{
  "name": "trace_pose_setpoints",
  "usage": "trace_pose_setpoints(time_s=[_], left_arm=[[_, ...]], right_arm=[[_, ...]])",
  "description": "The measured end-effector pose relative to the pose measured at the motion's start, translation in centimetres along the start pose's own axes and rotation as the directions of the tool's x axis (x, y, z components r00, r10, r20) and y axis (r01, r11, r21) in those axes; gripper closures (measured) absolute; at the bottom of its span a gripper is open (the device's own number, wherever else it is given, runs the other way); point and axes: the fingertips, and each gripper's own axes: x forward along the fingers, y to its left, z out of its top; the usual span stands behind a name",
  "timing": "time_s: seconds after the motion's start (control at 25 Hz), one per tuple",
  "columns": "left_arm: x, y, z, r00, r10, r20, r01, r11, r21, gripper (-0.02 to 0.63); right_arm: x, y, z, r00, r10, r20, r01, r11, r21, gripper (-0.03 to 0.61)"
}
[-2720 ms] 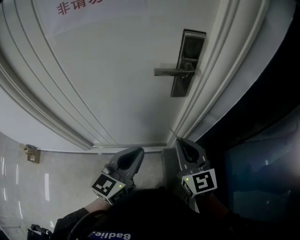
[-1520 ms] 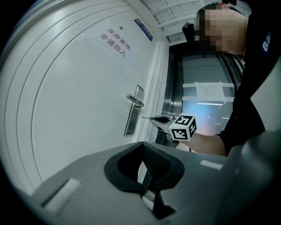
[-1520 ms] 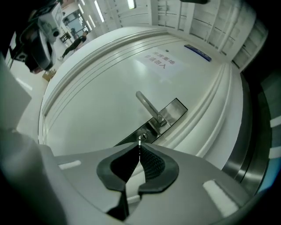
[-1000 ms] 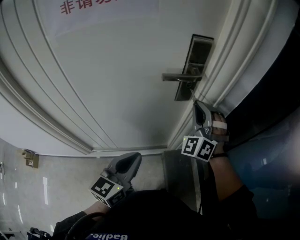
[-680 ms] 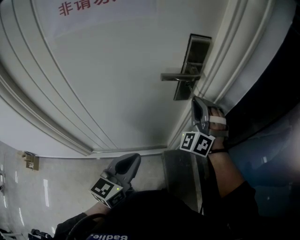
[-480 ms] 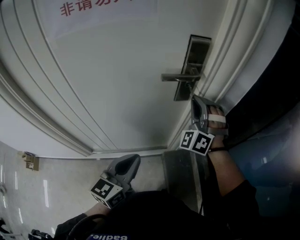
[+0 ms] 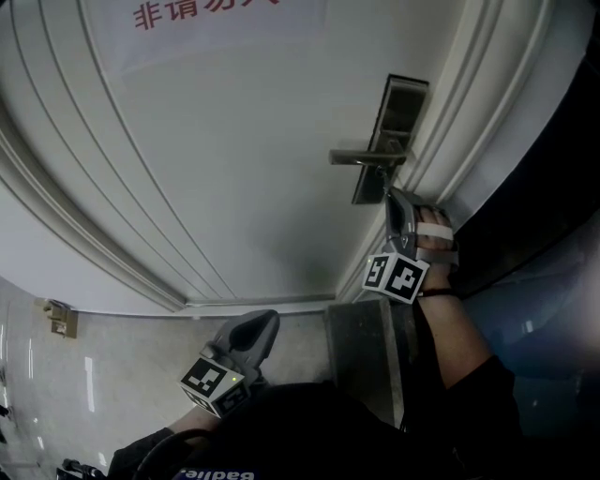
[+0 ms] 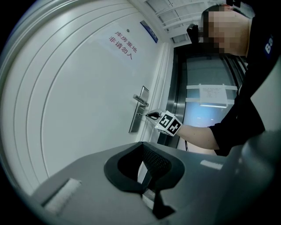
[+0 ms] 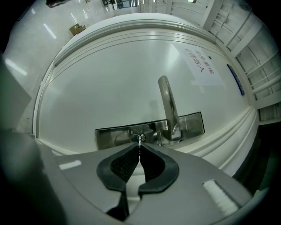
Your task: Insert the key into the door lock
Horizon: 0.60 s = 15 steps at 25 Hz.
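The steel lock plate (image 7: 394, 141) with its lever handle (image 7: 361, 157) sits on the white door (image 7: 234, 159). My right gripper (image 7: 388, 199) is raised just below the handle and points at the plate. In the right gripper view, my right gripper (image 9: 139, 147) is shut on a small metal key (image 9: 139, 141). The key's tip meets the round keyhole (image 9: 137, 138) in the lock plate (image 9: 109, 136); how deep it sits is hidden. My left gripper (image 7: 265, 322) hangs low near the floor. In the left gripper view, my left gripper (image 8: 142, 144) is shut on nothing.
A paper sign with red print (image 7: 206, 14) is stuck high on the door. Stepped white door-frame mouldings (image 7: 469, 122) run right of the lock, with a dark glass panel (image 7: 544, 281) beyond. A small fitting (image 7: 58, 319) sits on the glossy floor at the left.
The right gripper rose from beside the left one to the lock, and over the last second it rolled a little while staying at the keyhole. The left gripper has kept still.
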Motion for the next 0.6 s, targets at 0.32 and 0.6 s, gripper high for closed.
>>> trace_pose_setpoints(time_s=[0.32, 0.6], left_arm=[[-0.31, 0.11, -0.02, 1.000, 0.004, 0.005, -0.004, 1.000, -0.010, 0.594], [-0.39, 0.43, -0.53, 1.000, 0.004, 0.012, -0.004, 1.000, -0.009, 0.594]], right_arm=[[0.38, -0.09, 0.31, 1.000, 0.007, -0.004, -0.007, 0.999, -0.040, 0.568], [0.87, -0.06, 0.40, 1.000, 0.010, -0.012, -0.011, 0.997, -0.077, 0.566]])
